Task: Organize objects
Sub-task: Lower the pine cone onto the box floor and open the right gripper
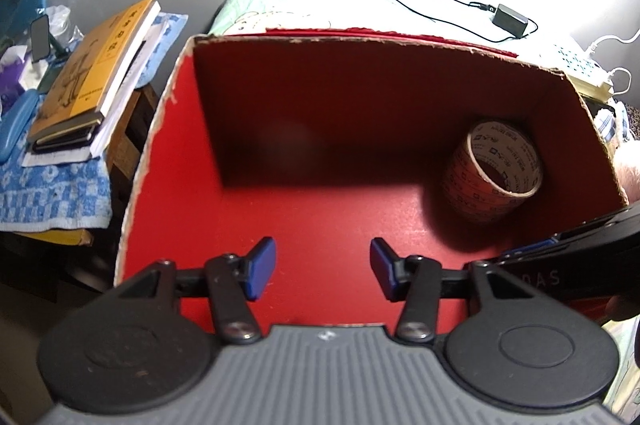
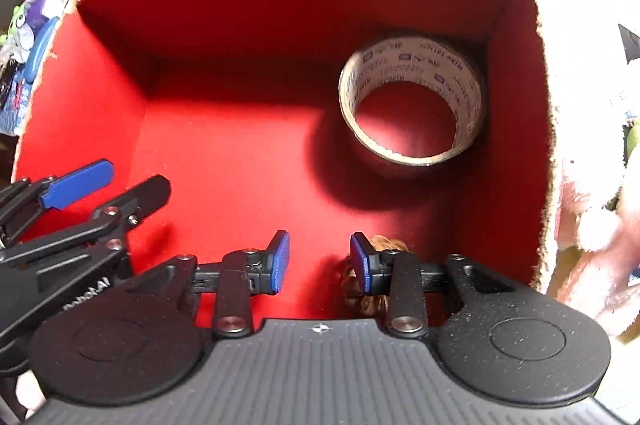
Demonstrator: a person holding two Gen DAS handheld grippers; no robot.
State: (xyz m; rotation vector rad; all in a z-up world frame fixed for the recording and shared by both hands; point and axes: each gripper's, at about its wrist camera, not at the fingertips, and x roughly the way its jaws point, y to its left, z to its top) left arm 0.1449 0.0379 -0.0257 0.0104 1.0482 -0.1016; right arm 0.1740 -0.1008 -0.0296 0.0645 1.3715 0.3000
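I hold both my grippers over the open red cardboard box [image 1: 168, 153] with torn pale edges, and I take this box as my landmark. My left gripper [image 1: 323, 271] is above the near part of the box floor, its two blue-padded fingers [image 1: 260, 267] set wide apart with nothing between them. My right gripper [image 2: 320, 261] is also over the near part of the floor, toward the box's right wall; its jaws are apart too, a little narrower, and they grip nothing. Just behind its right finger I see a small golden-brown object [image 2: 386, 245] on the floor of the box, but I cannot tell what it is.

Inside the box, in the far right corner, a roll of brown packing tape with printed cardboard core [image 2: 412, 105] rests on the floor, its hole facing up toward my cameras.

Outside the box, to its left, a stack of books with a yellow cover on top [image 1: 88, 73] lies on a blue-and-white checkered cloth [image 1: 52, 197]. Behind the box, to the right, a small dark adapter with a black cable [image 1: 510, 15] lies on a white surface.
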